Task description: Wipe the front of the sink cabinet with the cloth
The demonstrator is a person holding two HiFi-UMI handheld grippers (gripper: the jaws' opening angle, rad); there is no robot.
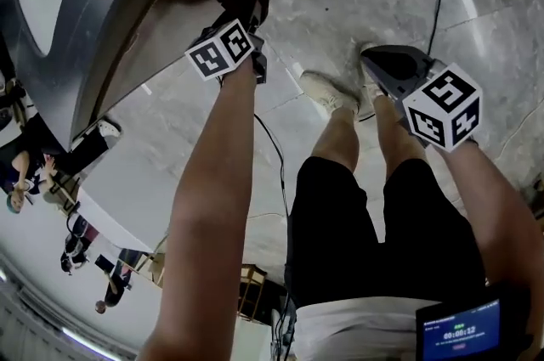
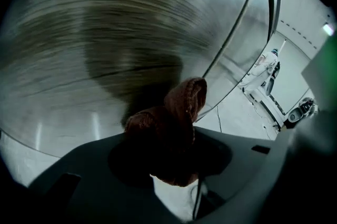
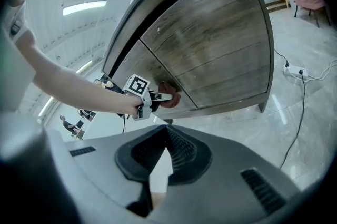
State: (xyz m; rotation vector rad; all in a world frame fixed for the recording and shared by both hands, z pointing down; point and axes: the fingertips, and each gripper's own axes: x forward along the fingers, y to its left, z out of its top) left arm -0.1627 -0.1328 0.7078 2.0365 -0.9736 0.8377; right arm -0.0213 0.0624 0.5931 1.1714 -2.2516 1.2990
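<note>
Blurrily, left gripper jaws clench the cloth against the cabinet front; right gripper jaws shut empty.

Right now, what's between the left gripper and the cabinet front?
Only the reddish-brown cloth, clamped in the left gripper and held at the cabinet front, as the left gripper view shows.

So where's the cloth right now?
The cloth is clamped in the left gripper, held against the lower cabinet front near the door seam, as the right gripper view shows.
</note>
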